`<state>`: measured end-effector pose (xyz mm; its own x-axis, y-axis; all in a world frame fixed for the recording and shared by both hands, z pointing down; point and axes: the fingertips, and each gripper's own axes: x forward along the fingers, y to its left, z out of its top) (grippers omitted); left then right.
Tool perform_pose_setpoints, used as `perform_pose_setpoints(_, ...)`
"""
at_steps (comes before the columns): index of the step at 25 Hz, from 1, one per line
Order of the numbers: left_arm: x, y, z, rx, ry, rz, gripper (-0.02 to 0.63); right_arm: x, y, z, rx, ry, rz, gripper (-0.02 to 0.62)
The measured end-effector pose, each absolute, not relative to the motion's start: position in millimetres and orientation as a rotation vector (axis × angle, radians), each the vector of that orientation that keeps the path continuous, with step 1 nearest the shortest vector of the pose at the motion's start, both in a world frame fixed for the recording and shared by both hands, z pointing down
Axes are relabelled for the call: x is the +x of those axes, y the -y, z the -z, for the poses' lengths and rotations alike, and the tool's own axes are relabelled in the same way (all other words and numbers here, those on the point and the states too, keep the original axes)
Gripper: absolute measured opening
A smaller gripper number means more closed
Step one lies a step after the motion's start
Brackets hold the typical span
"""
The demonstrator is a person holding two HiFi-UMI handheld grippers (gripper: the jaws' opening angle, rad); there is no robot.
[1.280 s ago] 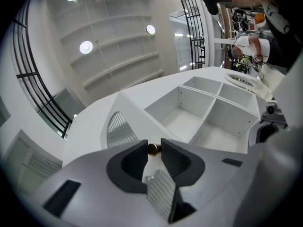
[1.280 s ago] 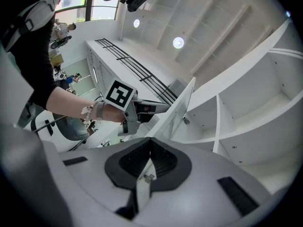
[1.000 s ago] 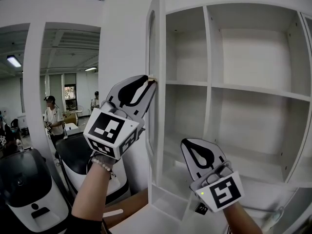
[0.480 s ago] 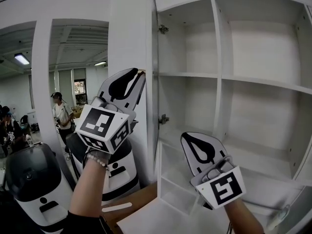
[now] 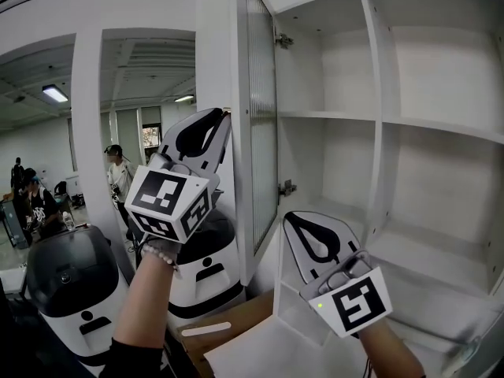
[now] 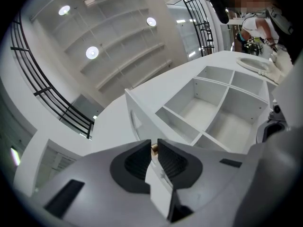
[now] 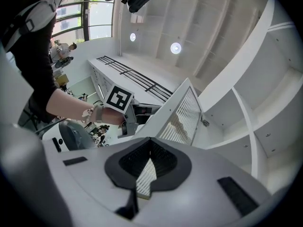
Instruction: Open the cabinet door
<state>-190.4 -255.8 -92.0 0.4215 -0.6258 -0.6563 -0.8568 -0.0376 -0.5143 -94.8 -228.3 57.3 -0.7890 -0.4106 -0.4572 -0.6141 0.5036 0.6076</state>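
Observation:
The white cabinet (image 5: 441, 124) has bare shelves. Its door (image 5: 261, 116), with a ribbed glass panel, stands swung out to the left on two hinges (image 5: 287, 187). My left gripper (image 5: 223, 114) is raised at the door's free edge. Its jaws are closing, and their tips pinch a small tan handle (image 6: 154, 148). In the left gripper view, my left gripper (image 6: 154, 144) shows only a narrow gap, filled by that handle. My right gripper (image 5: 290, 216) hangs lower, in front of the open shelves, shut with nothing in it. In the right gripper view, my right gripper (image 7: 151, 138) points at the door (image 7: 182, 117).
Two white machines with dark lids (image 5: 63, 290) (image 5: 201, 266) stand below the left hand. A brown board (image 5: 236, 317) lies at the cabinet's foot. A white pillar (image 5: 87, 132) rises at the left, and people (image 5: 118, 176) stand in the room behind.
The door has swung further out to the left, from nearly edge-on to showing its ribbed inner face. My left gripper stayed at its edge. The right gripper shifted slightly.

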Motion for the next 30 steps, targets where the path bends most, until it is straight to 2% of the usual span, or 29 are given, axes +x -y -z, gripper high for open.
perform_pose_setpoints(5, -220, 261, 89, -1.717, -1.381, -0.301, -0.002, -112, 229, -62, -0.813, -2.507, -1.143, 0.002)
perform_pose_setpoints(30, -317, 278, 42, -1.665, -1.655, -0.222, -0.002, -155, 234, -79, -0.685, -2.557, -1.081, 0.002)
